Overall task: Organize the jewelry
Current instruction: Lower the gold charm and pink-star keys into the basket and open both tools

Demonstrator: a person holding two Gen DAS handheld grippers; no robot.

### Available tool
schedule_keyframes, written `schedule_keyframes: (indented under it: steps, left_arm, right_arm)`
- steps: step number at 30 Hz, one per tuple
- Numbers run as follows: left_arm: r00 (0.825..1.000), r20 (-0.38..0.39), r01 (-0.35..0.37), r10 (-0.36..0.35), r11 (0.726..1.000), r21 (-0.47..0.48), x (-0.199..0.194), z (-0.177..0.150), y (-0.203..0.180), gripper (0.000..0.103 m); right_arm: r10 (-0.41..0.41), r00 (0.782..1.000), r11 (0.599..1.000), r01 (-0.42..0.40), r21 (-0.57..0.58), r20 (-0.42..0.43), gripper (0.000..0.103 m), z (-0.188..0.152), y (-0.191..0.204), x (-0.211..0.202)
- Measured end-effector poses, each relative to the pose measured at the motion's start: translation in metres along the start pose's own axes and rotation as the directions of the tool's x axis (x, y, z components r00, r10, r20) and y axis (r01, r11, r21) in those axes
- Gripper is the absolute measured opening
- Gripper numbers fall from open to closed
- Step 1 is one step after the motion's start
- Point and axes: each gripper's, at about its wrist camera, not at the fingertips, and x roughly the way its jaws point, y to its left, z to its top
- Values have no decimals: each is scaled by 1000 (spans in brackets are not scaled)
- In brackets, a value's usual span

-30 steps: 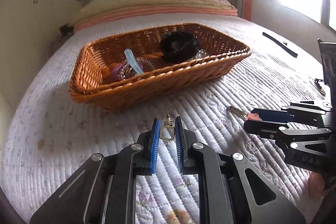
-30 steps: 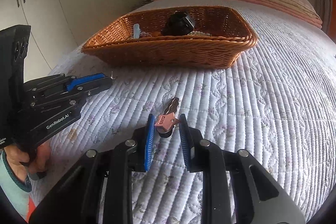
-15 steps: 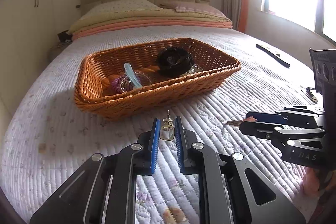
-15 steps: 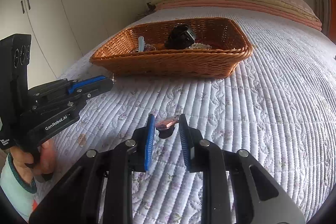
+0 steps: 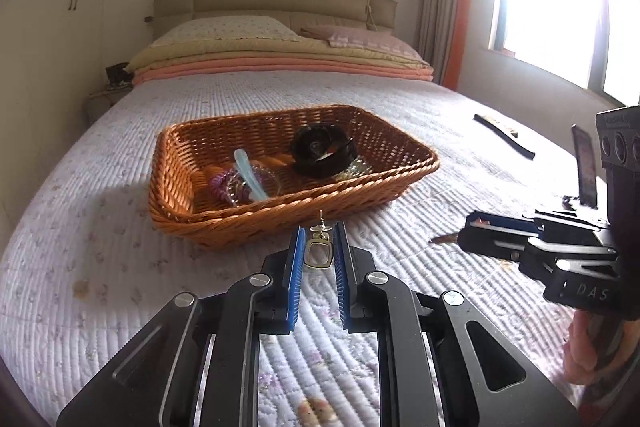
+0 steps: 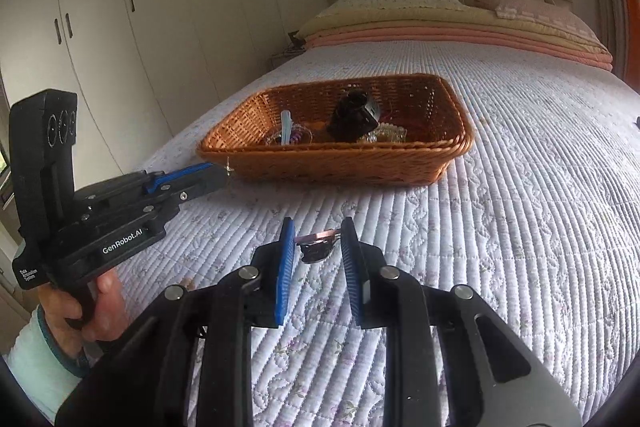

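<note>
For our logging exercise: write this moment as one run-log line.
left gripper: shut on earring | right gripper: shut on hair clip | basket: ahead on bed, neither item in yet

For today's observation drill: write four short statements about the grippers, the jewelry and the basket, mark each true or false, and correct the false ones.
1. The left gripper holds an earring. True.
2. The right gripper is empty. False: it grips a pink clip.
3. The basket sits on the bed. True.
4. The basket is empty. False: a black flower piece and a blue clip lie inside.
</note>
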Motion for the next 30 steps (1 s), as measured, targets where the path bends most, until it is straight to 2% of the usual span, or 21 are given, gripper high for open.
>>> schedule_keyframes:
  steps: [3, 8, 12, 16, 20, 28, 30]
  left_arm:
    - [1000, 2, -24, 24, 999, 36, -1, 11, -3, 13]
    - [996, 61, -71, 68, 997, 43, -9, 43, 3, 13]
    - [996, 62, -58, 61, 998, -35, 6, 67, 29, 13]
    - [999, 34, -24, 28, 992, -121, 30, 78, 60, 13]
    - [999, -7, -42, 41, 991, -125, 53, 75, 72, 13]
    - [998, -57, -40, 31, 987, -154, 74, 66, 86, 13]
    - [997, -74, -31, 19, 984, -174, 78, 63, 91, 22]
  right_arm:
    - [-3, 999, 1000, 3, -7, 42, 21, 16, 2, -10]
    - [25, 996, 1000, -26, 3, 90, 21, 68, 6, -10]
    - [67, 993, 997, -71, 40, 102, 21, 103, 6, 11]
    - [95, 994, 992, -99, 74, 52, 21, 126, 5, 51]
    - [100, 995, 991, -98, 87, -17, 21, 134, 6, 94]
    - [49, 993, 990, -34, 139, -109, 21, 134, -2, 157]
    - [50, 992, 986, -31, 162, -113, 21, 133, -6, 163]
